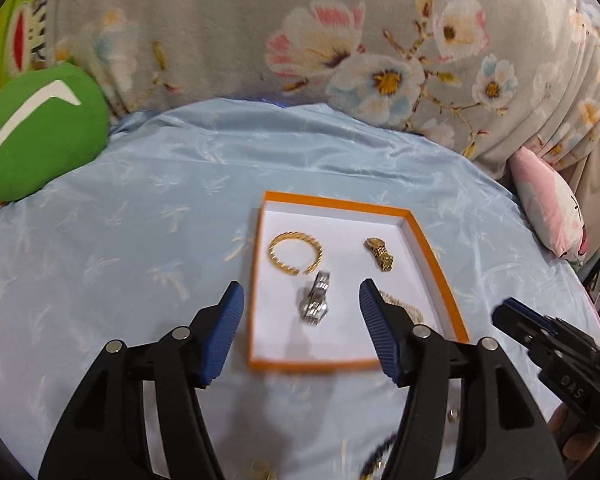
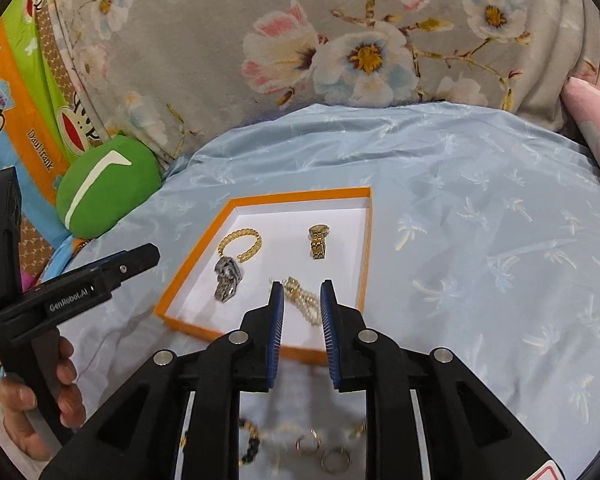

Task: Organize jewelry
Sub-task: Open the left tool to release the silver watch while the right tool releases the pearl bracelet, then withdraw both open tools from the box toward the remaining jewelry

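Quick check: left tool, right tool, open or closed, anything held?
Left tool: open, empty; the silver watch lies in the orange box beyond it.
Right tool: partly open, holding nothing; the pearl bracelet lies in the box.

"GenRobot.AI" on left gripper (image 2: 140,258), "DAS" on right gripper (image 1: 508,312)
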Demonstrator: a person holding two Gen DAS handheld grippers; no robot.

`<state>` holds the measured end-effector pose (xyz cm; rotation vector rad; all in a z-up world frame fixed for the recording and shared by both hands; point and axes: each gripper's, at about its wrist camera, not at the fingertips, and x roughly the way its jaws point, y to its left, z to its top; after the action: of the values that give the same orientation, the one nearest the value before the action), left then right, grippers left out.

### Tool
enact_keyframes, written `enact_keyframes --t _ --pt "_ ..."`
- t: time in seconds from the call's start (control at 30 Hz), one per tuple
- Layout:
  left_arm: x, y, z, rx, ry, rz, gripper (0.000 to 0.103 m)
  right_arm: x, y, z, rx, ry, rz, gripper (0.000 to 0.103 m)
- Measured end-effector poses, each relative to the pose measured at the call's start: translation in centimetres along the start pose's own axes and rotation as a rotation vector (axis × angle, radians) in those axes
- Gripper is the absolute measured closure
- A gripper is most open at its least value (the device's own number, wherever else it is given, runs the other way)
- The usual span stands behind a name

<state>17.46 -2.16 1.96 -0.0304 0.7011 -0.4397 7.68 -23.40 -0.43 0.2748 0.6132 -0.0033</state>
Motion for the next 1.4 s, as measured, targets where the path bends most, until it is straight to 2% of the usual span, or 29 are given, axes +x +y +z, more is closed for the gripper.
enact_keyframes --t 0.13,0.27,0.37,0.6,0.8,1.1,1.4 --pt "-3.5 0.7 -3.2 -0.008 0.009 0.038 0.045 -3.3 0.6 -3.7 -0.008 0.017 -0.002 0.076" --pt "-5.1 0.8 -7.0 0.002 0.065 0.093 0.045 -5.2 0.9 -7.6 0.008 0.072 0.002 0.076" --pt "-6.0 0.8 -9.5 -0.02 0.094 0.096 0.045 -6.1 1.1 -9.8 0.018 0.106 0.008 0.076" --pt "-7.5 0.4 -13.1 -0.041 0.121 0.106 0.045 -6.9 2.9 -12.6 -0.003 0.149 0.014 0.076" --pt "-8.1 0.5 -14.5 -0.053 0.128 0.129 0.045 -5.8 4.2 -12.7 -0.005 0.166 0.022 0.076" --pt "-8.5 1.7 -14.6 -0.083 0.117 0.137 0.045 -1.9 4.8 -9.4 0.017 0.15 -0.034 0.076" --pt "-8.2 2.6 -14.6 -0.104 0.119 0.14 0.045 1.7 4.4 -8.0 0.023 0.192 -0.063 0.076"
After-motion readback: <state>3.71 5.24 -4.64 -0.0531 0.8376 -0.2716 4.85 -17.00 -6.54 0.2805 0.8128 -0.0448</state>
